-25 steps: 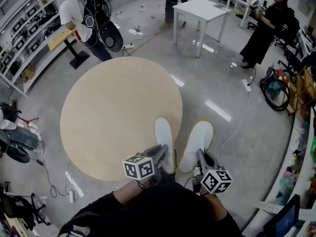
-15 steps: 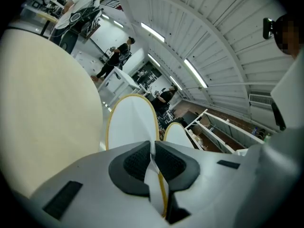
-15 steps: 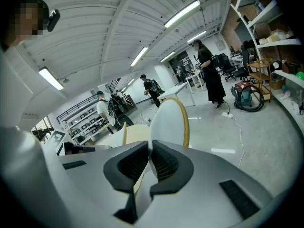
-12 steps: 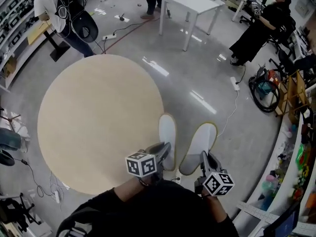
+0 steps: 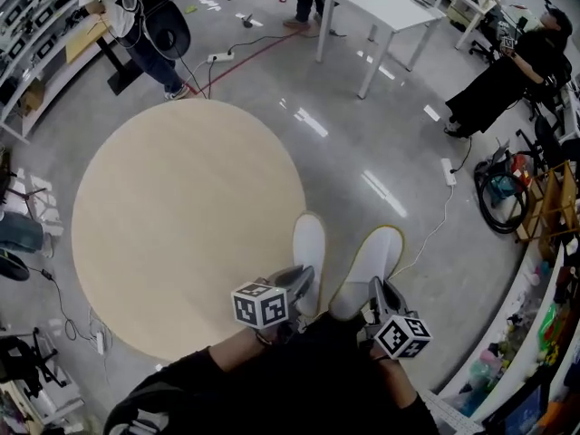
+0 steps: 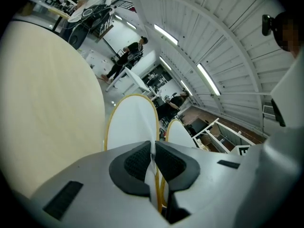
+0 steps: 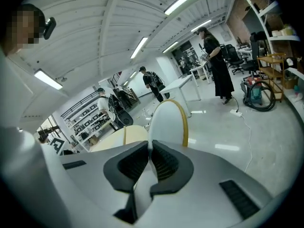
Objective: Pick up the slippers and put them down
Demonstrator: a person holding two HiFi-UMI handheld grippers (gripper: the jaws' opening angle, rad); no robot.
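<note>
Left slipper (image 5: 308, 243) and right slipper (image 5: 375, 259): white, matt, thin soft sheet that looks like cloth or foam, with yellow edge trim. Left gripper (image 6: 153, 147) and right gripper (image 7: 149, 149): smooth pale grey plastic shells with a low sheen; pads (image 6: 137, 161) black, rubbery, finely ribbed. Marker cube (image 5: 261, 304): matt white faces with black print. Round table (image 5: 172, 216): pale wood-look top, matt and even. Floor (image 5: 390, 152): grey, polished, glossy, mirroring the ceiling lights. Small table (image 5: 381, 3): smooth white finish. Sleeve (image 5: 299, 392): black matt cloth.
</note>
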